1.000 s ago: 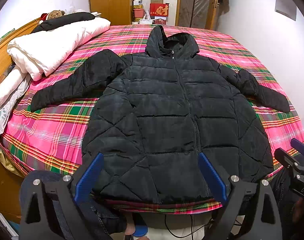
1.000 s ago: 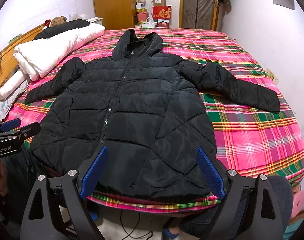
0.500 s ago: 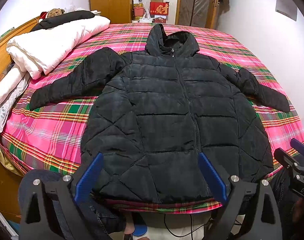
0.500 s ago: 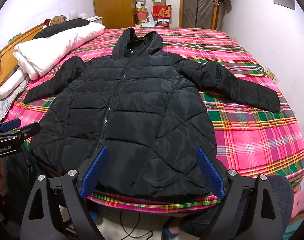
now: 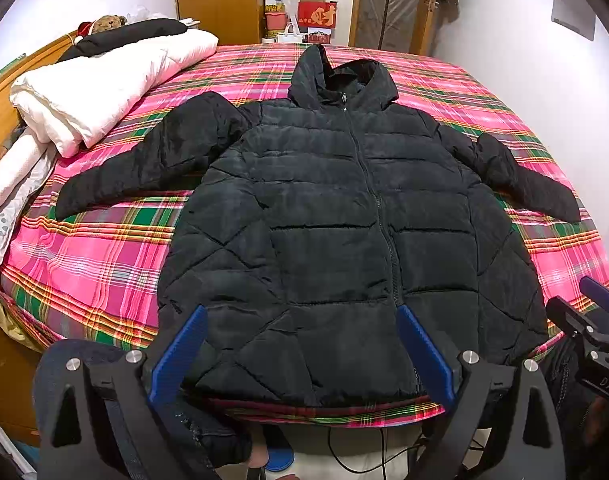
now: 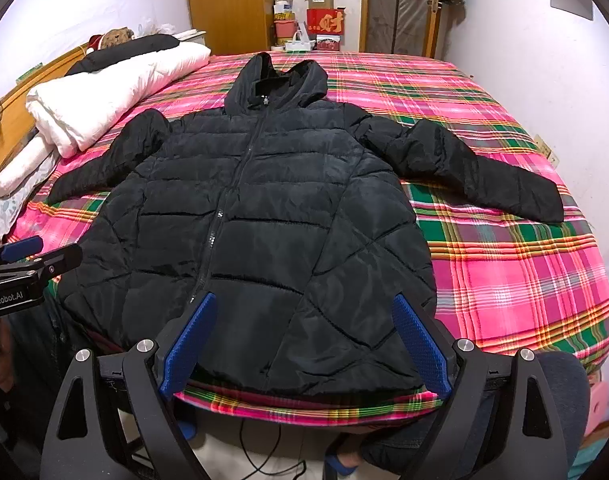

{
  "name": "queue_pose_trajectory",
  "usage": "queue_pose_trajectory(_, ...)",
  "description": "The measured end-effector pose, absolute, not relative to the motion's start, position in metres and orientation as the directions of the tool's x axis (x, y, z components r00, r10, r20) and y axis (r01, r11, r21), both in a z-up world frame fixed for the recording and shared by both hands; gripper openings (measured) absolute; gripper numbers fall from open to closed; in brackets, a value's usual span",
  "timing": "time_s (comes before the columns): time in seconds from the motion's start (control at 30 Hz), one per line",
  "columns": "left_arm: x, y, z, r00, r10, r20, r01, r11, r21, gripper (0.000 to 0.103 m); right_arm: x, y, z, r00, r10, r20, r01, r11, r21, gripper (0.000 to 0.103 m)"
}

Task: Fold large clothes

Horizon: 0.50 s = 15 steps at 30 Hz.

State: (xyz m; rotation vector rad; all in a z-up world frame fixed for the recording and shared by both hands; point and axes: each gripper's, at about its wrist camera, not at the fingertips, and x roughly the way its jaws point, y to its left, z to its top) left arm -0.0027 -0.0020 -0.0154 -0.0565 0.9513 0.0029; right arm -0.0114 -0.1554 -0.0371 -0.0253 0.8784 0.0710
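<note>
The jacket is black with quilted diamond stitching. The bed cover has a pink plaid pattern with green, yellow and white stripes. The duvet is white. The gripper pads are blue.

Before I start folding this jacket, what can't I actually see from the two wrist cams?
- Hem of the black jacket: in both wrist views the left gripper and right gripper frames cover parts of it.
- Jacket's back and lining: face down on the plaid bedspread, hidden.
- Zipper: its bottom end is too dark to tell.
- White duvet: its far side is hidden by its own bulk.
</note>
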Motion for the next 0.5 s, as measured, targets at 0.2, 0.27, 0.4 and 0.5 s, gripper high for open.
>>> queue_pose_trajectory(0.2, 0.004, 0.001, -0.019, 0.572, -0.026, -0.820, -0.028, 0.998, -0.051, 0.096, -0.005, -0.154, -0.043, 0.631, 0.064, -0.773, -0.075, 0.997, 0.021, 0.089)
queue_pose_trajectory(0.27, 0.009, 0.003, -0.021, 0.571, -0.020, -0.821, -0.033, 0.998, -0.048, 0.096, 0.000, -0.154, -0.044, 0.631, 0.070, -0.773, -0.077, 0.997, 0.028, 0.089)
queue_pose_trajectory(0.4, 0.022, 0.013, -0.022, 0.567, -0.016, -0.824, -0.052, 0.997, -0.055, 0.096, 0.011, -0.149, -0.046, 0.622, 0.081, -0.779, -0.092, 0.995, 0.030, 0.089)
queue_pose_trajectory(0.5, 0.036, 0.025, -0.023, 0.567, -0.006, -0.823, -0.070, 0.996, -0.056, 0.096, 0.023, -0.144, -0.047, 0.616, 0.086, -0.783, -0.105, 0.994, 0.027, 0.089)
